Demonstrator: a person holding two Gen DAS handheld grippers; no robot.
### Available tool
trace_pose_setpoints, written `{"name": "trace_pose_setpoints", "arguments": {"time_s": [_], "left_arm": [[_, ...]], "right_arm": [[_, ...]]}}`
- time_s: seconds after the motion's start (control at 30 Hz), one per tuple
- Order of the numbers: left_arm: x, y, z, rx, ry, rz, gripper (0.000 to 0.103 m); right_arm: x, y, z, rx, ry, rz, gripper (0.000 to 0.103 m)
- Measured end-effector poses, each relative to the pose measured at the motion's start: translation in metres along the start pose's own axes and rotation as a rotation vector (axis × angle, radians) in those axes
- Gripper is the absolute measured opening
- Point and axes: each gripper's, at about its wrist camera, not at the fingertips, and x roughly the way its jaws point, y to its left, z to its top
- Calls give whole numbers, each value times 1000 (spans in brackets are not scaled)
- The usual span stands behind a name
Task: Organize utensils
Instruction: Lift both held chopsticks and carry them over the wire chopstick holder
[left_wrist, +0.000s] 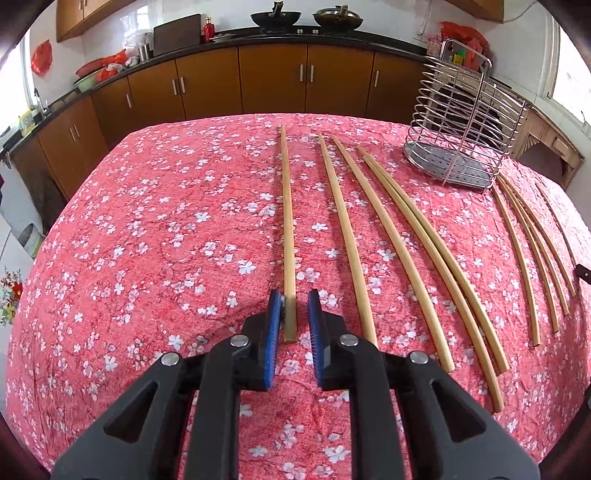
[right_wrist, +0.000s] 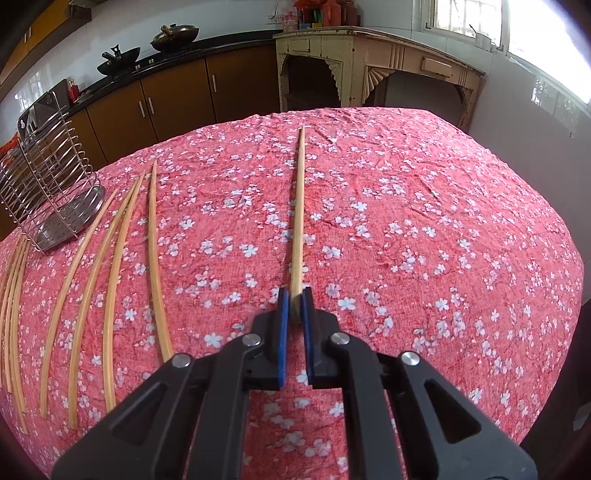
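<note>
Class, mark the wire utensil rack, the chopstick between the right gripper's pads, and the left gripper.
wire utensil rack (left_wrist: 460, 122), left wrist view, wire side
chopstick (right_wrist: 298, 221), right wrist view, mid-shaft
left gripper (left_wrist: 293, 306), left wrist view, between fingertips

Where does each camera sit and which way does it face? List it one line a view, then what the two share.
Left wrist: rides the left gripper, angled down over the floral tablecloth; its black fingers straddle a chopstick, the right pad clear of it.
Right wrist: rides the right gripper, angled down likewise; its fingers pinch another chopstick.
Shared: the wire utensil rack, loose chopsticks, the woks on the counter.
</note>
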Motion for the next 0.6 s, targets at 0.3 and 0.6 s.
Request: {"name": "trace_pose_setpoints", "arguments": {"time_s": [0.3, 0.6], "left_arm": [[-9, 9, -6, -24, -26, -19, 7], [-60, 16, -4, -15, -218, -24, 7]], "right_arm": [[-21, -9, -3, 18, -66, 62, 8], [-67, -6, 1, -17, -232, 64, 8]]}}
